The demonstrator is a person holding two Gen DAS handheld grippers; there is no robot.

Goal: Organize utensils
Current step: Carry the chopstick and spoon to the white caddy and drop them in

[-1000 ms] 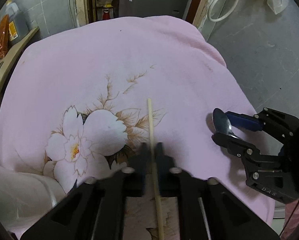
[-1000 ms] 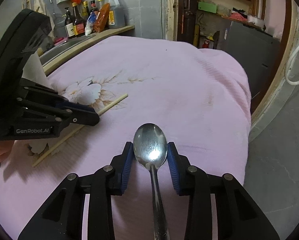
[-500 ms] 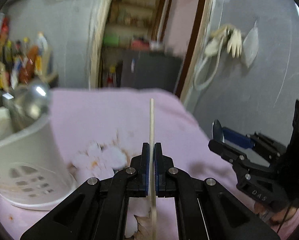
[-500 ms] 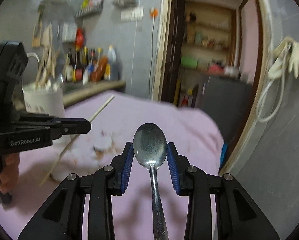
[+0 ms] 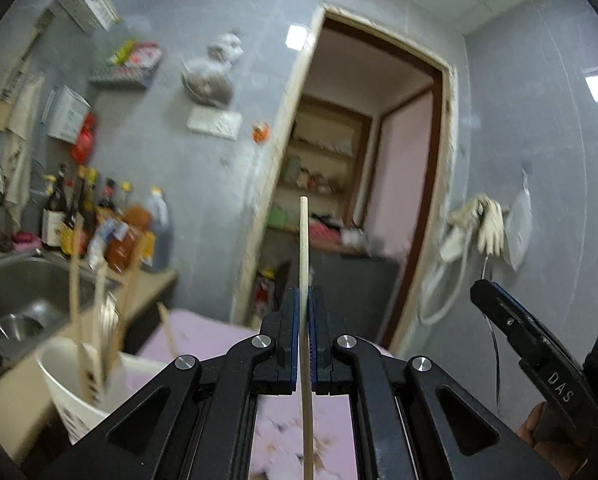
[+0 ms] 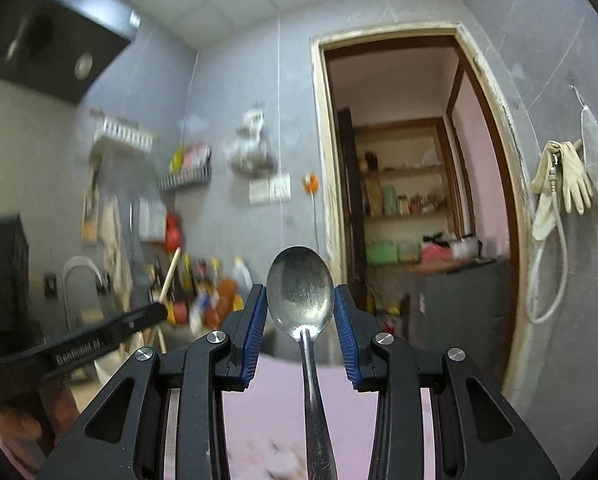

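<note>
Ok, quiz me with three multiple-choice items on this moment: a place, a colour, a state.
1. The white holder in the left wrist view is:
A lower left
B upper right
C centre top

2. The gripper pads are:
A red
B blue
C green

3. The left gripper is:
A wide open
B shut on the chopstick
C shut on the spoon

Answers: 1 A, it stands by the sink. 2 B, blue strips line the fingers. 3 B, the pads pinch the stick; the spoon sits in the right gripper.

**Spoon held between the blue pads**

The right gripper [image 6: 300, 312] grips a metal spoon [image 6: 301, 285] at the bowl, pointing toward an open doorway [image 6: 411, 200]. The left gripper [image 6: 155, 312] is at the left, holding a chopstick [image 6: 172, 270]. Pink cloth [image 6: 267, 408] lies below.
</note>
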